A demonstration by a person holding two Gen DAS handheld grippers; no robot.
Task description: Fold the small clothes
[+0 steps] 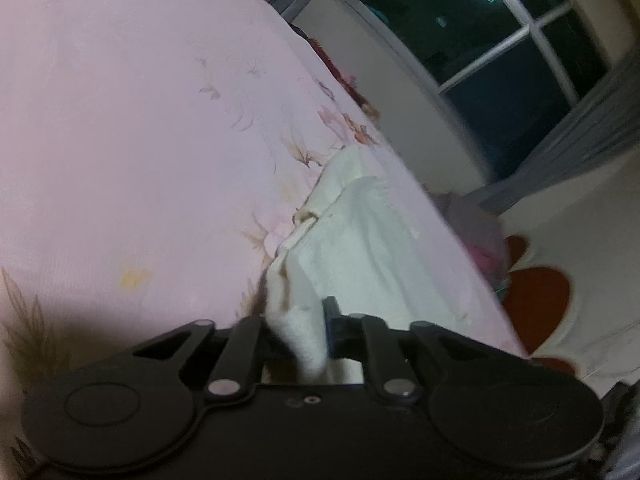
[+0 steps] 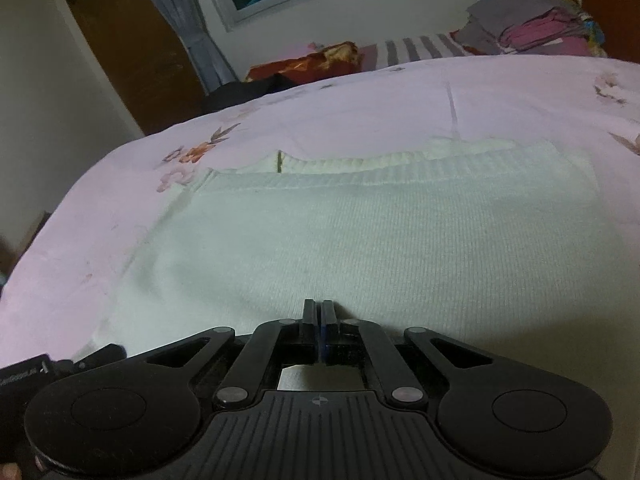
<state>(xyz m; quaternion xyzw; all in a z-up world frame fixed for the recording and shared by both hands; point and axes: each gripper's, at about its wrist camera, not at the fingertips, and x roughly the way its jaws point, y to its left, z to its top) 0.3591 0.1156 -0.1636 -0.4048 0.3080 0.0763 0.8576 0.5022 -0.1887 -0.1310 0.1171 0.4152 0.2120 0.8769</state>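
Pinching the white knit sweater (image 1: 352, 240) in your left tongs (image 1: 304, 336), right tongs (image 2: 319, 312) pressed together empty; its length runs toward upper right

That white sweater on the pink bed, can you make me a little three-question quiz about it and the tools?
1. True or false: the left tool is pinching a fold of the white sweater.
2. Which is the right tool doing? A: standing wide open. B: shut, with its tips at the near edge of the sweater. C: holding a red pillow.
3. Fill in: the sweater lies on a pink ____ printed with flowers.

Key: 1 true. 2 B. 3 bedsheet.
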